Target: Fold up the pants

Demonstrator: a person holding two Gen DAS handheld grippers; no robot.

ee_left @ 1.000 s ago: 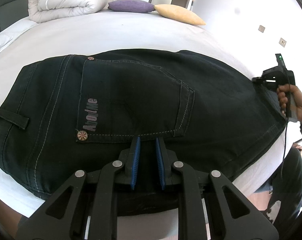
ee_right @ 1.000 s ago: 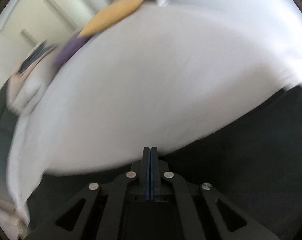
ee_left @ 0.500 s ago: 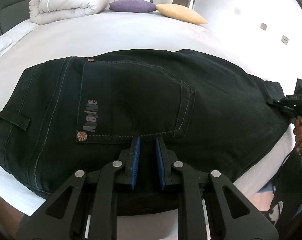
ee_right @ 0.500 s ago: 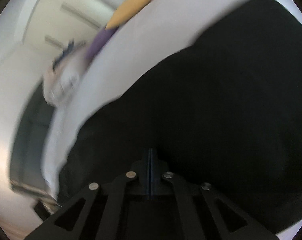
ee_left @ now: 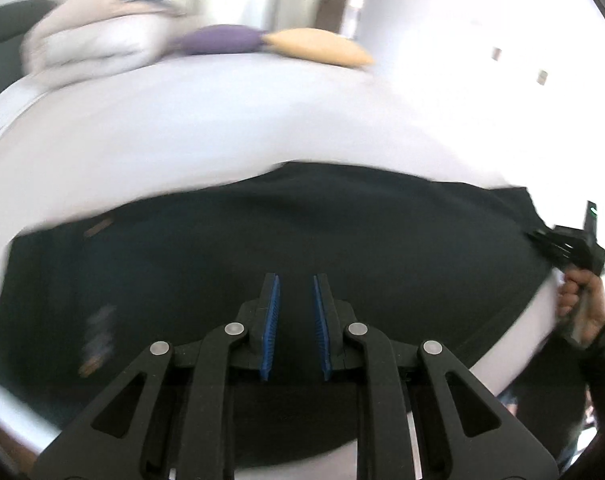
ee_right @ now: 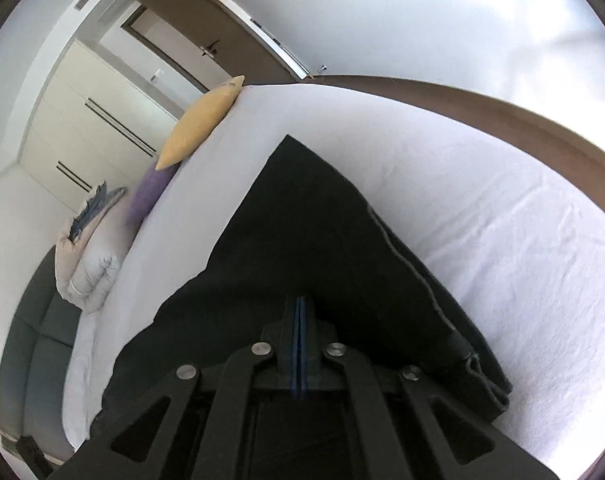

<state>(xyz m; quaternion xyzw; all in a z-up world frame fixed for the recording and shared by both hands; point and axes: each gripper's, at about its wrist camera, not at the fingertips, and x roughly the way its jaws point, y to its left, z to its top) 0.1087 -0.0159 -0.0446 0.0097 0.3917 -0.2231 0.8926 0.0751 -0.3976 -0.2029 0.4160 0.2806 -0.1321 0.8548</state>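
My left gripper (ee_left: 295, 320) — blue pads (ee_left: 271, 324) apart, a clear gap between them, nothing in it. It hangs low over the near edge of the pants (ee_left: 262, 248), fingers pointing across the dark cloth toward the far side of the bed (ee_left: 222, 120). I can't tell whether the fingertips touch the fabric; the left view is smeared with motion blur.

My right gripper (ee_right: 299, 344) — pads pressed together, only a thin blue line between them. The pants (ee_right: 302, 240) run right up to the tips and under them, but whether cloth is pinched in there I cannot tell. In the left view this gripper (ee_left: 542, 240) sits at the right-hand end of the pants, at the bed's edge, my right hand (ee_left: 582, 304) wrapped around its handle below it.

The pants lie spread on the white bed, dark, broad side toward me. From the right they taper to a point far up the sheet, with a stitched seam along their right edge.

At the head of the bed: yellow pillow (ee_right: 200, 124), purple pillow (ee_right: 148, 196), rolled duvet (ee_right: 90, 260).
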